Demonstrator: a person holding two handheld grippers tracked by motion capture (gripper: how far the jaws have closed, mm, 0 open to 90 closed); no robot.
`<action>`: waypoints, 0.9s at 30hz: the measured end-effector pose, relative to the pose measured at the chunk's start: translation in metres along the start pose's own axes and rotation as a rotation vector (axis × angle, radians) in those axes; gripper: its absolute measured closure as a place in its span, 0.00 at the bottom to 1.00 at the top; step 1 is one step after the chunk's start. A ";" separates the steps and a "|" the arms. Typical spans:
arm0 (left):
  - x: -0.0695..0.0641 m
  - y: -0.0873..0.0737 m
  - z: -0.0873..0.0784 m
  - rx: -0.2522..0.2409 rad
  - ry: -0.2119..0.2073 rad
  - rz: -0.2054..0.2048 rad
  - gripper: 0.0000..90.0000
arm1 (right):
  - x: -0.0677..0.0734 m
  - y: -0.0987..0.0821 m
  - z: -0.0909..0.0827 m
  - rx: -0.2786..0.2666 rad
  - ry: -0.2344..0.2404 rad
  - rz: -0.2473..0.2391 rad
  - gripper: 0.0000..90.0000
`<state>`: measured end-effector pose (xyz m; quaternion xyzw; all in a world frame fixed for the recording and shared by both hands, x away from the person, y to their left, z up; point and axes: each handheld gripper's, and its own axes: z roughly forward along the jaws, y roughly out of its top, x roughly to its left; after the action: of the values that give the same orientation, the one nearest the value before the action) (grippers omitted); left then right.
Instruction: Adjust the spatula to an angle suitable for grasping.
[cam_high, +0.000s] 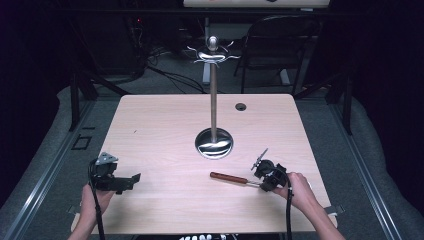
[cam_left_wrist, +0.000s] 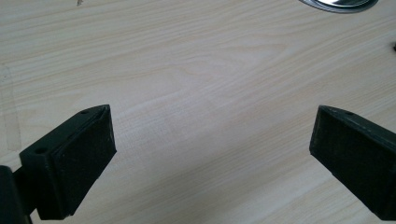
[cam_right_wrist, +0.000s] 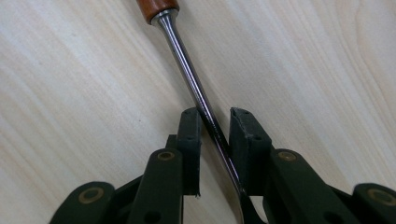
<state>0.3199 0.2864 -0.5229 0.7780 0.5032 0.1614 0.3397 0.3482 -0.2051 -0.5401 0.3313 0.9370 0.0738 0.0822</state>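
Left gripper (cam_high: 134, 178) jaws apart, right gripper (cam_right_wrist: 215, 122) jaws around utensil (cam_high: 229, 178), pale wood table (cam_high: 165, 125), dark room

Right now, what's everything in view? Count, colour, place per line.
Table: 1, light wood, centre; dark cable hole near its far edge.
Hook stand: 1, silver metal, round base at table centre, curled hooks on top.
Utensil: 1, reddish-brown wooden handle, metal shaft, lying at near right.
Chair: 1, dark, beyond the table.
Left gripper: 1, black, near left, jaws wide apart.
Right gripper: 1, black, near right, jaws around the utensil's shaft.
Hands: 2, at the bottom edge.
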 end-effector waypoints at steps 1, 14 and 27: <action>0.000 0.000 0.000 0.000 0.000 0.000 0.00 | 0.000 0.000 0.000 -0.002 0.006 0.008 0.83; 0.000 0.000 0.000 0.001 -0.002 0.003 0.00 | 0.005 0.005 0.000 -0.013 0.023 -0.077 0.72; 0.000 0.000 0.001 0.010 0.001 0.011 0.00 | 0.015 0.020 -0.002 -0.012 -0.018 -0.189 0.79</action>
<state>0.3206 0.2856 -0.5233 0.7823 0.4998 0.1611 0.3349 0.3488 -0.1807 -0.5363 0.2418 0.9628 0.0685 0.0990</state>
